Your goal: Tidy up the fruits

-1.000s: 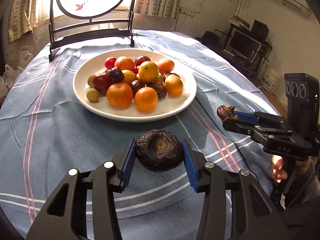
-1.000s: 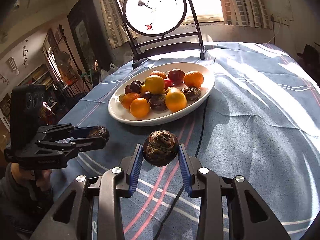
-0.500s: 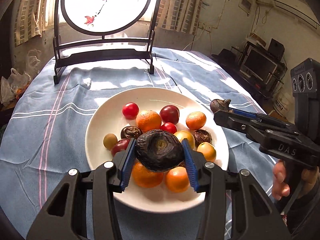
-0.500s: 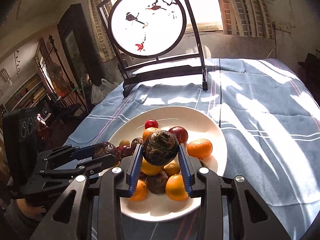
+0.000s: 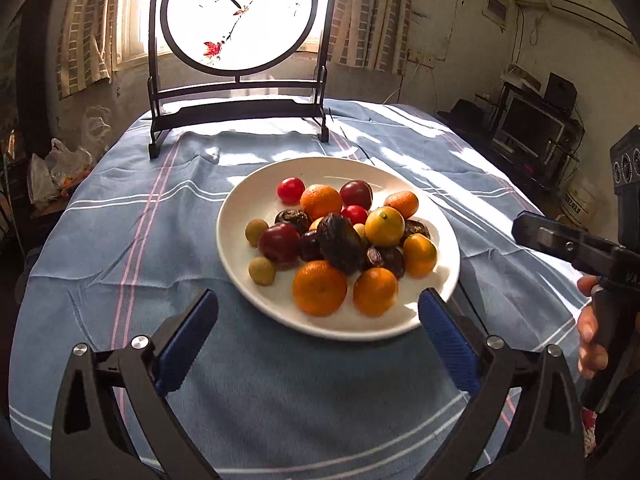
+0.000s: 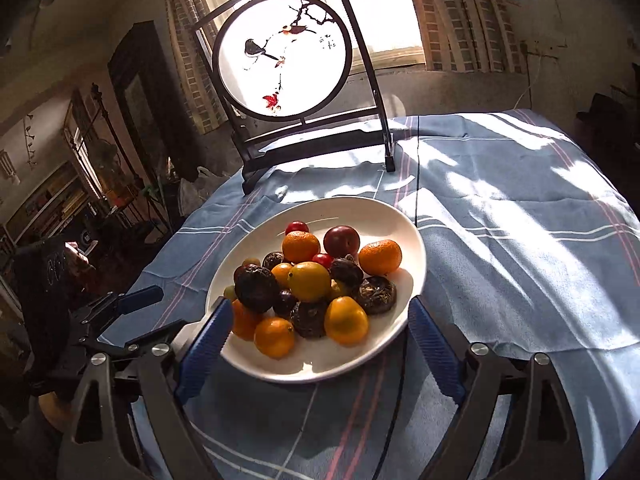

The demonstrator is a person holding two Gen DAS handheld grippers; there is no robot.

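A white plate [image 5: 440,304] [image 6: 412,240] on the blue tablecloth holds a heap of oranges, red plums, small green fruits and dark wrinkled fruits. One large dark wrinkled fruit [image 5: 340,242] [image 6: 256,287] lies on top of the heap. Another dark fruit [image 6: 376,294] lies at the plate's right side. My left gripper [image 5: 318,344] is open and empty, just in front of the plate. My right gripper [image 6: 320,344] is open and empty, its blue pads on either side of the plate's near rim. It shows from the side in the left wrist view [image 5: 532,232].
A round painted screen on a black stand [image 5: 240,20] [image 6: 284,60] stands at the table's far edge. The blue striped tablecloth [image 5: 140,240] [image 6: 520,240] covers the table. A black cable [image 6: 416,184] runs across the cloth. Furniture stands beyond the table's right edge [image 5: 532,128].
Both grippers carried their dark fruits over the plate, opened and let them go onto the heap. Both have drawn back toward the plate's near rim.
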